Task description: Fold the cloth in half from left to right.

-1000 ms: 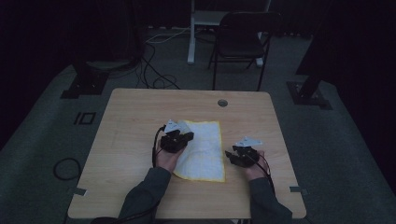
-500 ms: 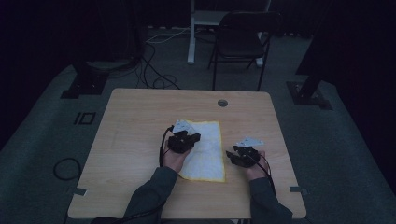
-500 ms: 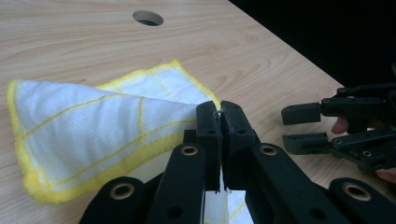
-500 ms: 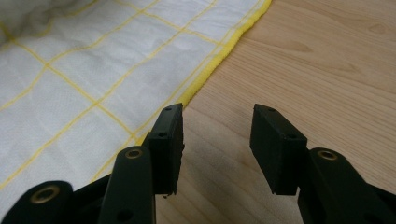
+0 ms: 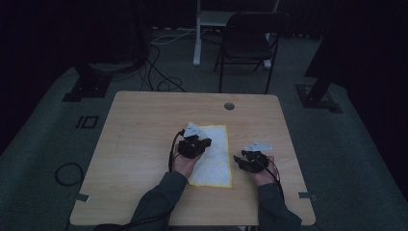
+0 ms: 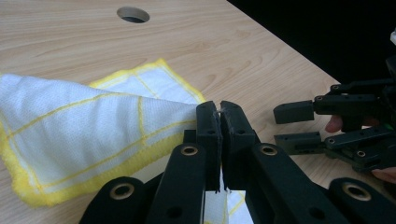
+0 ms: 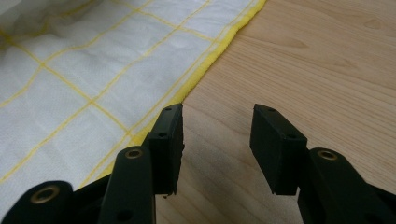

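1. In the high view, the left gripper (image 5: 195, 144) sat just left of the frame's centre, above the white cloth with yellow edging (image 5: 215, 159). A second earlier it had been further left, so it had carried its hold rightward across the cloth.

2. In the left gripper view, that gripper's jaws were pressed fully together at lower centre, with a thin bit of the cloth (image 6: 93, 135) pinched between them. The lifted layer draped away toward the left of the frame, folded over the part lying flat on the table (image 6: 243, 51).

3. In the high view the cloth looked narrower than a second before: its left portion had been drawn over the middle. I judged this to be a fold in progress, roughly halfway, with the carried edge not yet laid on the far edge.

4. The right gripper (image 5: 250, 161) lay right of centre in the high view, just beside the cloth's right edge, and had kept its place. In the right gripper view (image 7: 217, 144) its jaws stood about half open over bare wood, holding nothing; the cloth's yellow hem (image 7: 205, 70) ran just beside the left-hand jaw.

5. For the work, this meant the left grip had to stay firm until the edges met, while the right gripper was placed to pin or straighten the near hem.
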The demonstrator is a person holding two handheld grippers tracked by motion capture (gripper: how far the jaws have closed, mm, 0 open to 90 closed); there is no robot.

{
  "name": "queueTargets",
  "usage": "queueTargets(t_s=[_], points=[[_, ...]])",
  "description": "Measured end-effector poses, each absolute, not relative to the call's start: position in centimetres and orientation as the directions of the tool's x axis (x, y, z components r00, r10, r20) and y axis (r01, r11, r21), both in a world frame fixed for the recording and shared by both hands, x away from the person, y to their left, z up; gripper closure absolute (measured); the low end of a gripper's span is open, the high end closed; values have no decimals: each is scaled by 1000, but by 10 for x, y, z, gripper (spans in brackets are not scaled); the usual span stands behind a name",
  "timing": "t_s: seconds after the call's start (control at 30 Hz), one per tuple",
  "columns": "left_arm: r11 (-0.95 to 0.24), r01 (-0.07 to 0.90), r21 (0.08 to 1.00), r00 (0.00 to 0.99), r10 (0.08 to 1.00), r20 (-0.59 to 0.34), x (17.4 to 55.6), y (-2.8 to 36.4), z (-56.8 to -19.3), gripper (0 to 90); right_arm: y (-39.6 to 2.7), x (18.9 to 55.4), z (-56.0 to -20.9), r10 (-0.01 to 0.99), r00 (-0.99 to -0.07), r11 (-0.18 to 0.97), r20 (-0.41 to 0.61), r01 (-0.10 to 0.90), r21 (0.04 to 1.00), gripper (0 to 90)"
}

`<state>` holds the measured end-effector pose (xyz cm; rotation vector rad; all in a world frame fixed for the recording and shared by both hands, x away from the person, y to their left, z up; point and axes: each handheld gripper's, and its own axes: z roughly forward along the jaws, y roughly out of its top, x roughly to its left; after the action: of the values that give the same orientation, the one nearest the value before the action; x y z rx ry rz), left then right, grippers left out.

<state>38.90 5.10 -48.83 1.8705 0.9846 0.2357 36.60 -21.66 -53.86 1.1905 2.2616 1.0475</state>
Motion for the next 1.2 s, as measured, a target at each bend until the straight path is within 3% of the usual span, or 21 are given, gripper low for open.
queueTargets(t_s=[1.2], points=[[-234, 547, 803, 685, 677, -269, 401, 15, -496, 879, -216, 367, -542, 822, -569, 368, 14, 551, 749, 544]])
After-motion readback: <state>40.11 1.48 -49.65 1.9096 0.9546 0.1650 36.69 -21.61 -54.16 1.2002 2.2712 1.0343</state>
